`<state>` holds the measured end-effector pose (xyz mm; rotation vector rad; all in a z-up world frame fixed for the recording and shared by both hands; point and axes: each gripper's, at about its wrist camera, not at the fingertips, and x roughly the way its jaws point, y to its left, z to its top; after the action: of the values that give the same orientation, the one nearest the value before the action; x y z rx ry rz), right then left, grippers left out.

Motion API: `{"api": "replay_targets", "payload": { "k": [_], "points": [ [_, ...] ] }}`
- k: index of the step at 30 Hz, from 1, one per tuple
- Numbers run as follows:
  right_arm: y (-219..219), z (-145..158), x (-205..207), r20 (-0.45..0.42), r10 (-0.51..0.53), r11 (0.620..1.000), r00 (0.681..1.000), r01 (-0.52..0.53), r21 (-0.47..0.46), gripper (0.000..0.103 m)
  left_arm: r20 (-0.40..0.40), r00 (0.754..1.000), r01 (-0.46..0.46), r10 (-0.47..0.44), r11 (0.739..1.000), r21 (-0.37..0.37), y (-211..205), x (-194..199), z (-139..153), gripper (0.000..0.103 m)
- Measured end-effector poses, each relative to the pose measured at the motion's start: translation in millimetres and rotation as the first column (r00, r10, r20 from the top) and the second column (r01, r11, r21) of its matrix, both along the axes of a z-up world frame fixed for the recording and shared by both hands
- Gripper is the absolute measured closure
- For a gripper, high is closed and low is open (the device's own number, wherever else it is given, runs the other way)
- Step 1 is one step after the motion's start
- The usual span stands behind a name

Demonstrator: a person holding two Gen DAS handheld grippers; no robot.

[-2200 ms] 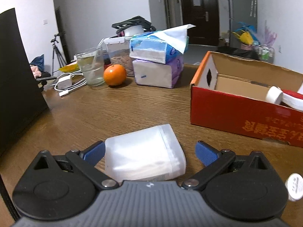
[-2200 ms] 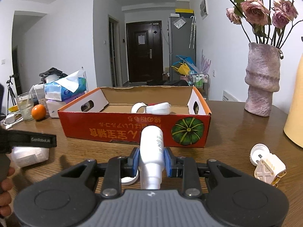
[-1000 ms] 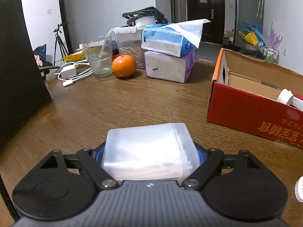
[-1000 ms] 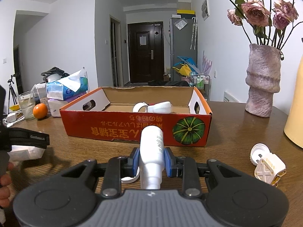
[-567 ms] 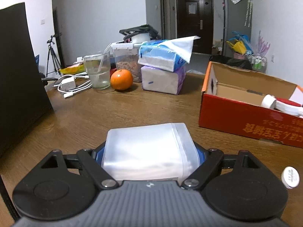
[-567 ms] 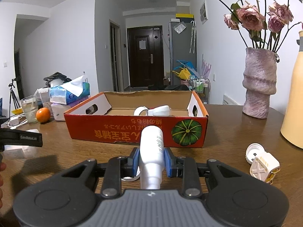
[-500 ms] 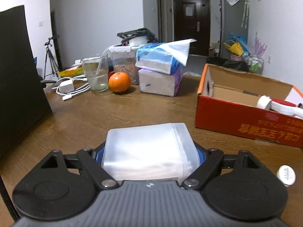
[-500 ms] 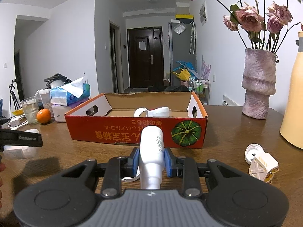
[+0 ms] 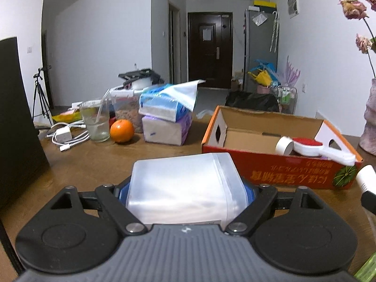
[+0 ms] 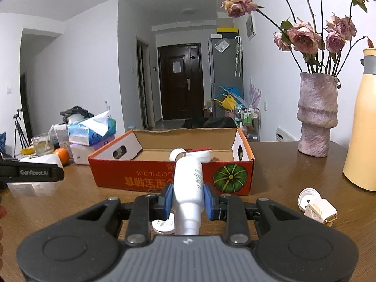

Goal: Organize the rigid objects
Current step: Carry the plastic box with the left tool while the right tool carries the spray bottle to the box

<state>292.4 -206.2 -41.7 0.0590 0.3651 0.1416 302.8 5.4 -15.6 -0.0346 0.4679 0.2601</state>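
Note:
My left gripper (image 9: pixel 185 191) is shut on a translucent white plastic box (image 9: pixel 183 188) and holds it above the table, in front of the red cardboard box (image 9: pixel 277 174). It also shows in the right wrist view (image 10: pixel 33 184). My right gripper (image 10: pixel 188 198) is shut on a white bottle (image 10: pixel 189 188), lifted just before the cardboard box (image 10: pixel 169 176). Its tip shows at the right edge of the left wrist view (image 9: pixel 366 179). Inside the cardboard box lie a white roll (image 9: pixel 284 145) and a red-and-white brush (image 9: pixel 312 146).
On the table: a white cap (image 10: pixel 306 198) and a white plug adapter (image 10: pixel 320 211) at right, another cap (image 10: pixel 162 225) under the bottle, a purple vase (image 10: pixel 317 115), a yellow flask (image 10: pixel 362 122), tissue packs (image 9: pixel 166 119), an orange (image 9: pixel 122 128), a glass (image 9: pixel 95 122), a charger (image 9: pixel 63 136).
My left gripper closed on the plastic box, lifted it and carried it right toward the cardboard box. My right gripper rose with the bottle, closer to the box.

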Motion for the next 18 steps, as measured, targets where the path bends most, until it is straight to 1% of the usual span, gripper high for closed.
{"api": "replay_targets", "payload": {
  "k": [11, 18],
  "points": [
    [6, 16, 4, 0.041, -0.003, 1.0, 0.999, 0.003, 0.009, 0.077, 0.034, 0.998, 0.059, -0.059, 0.998, -0.021, -22, 9, 16, 0.017],
    [3, 23, 14, 0.057, -0.015, 1.0, 0.998, 0.013, 0.021, 0.077, 0.053, 0.996, 0.077, -0.075, 0.996, -0.039, -31, 21, 24, 0.017]
  ]
}}
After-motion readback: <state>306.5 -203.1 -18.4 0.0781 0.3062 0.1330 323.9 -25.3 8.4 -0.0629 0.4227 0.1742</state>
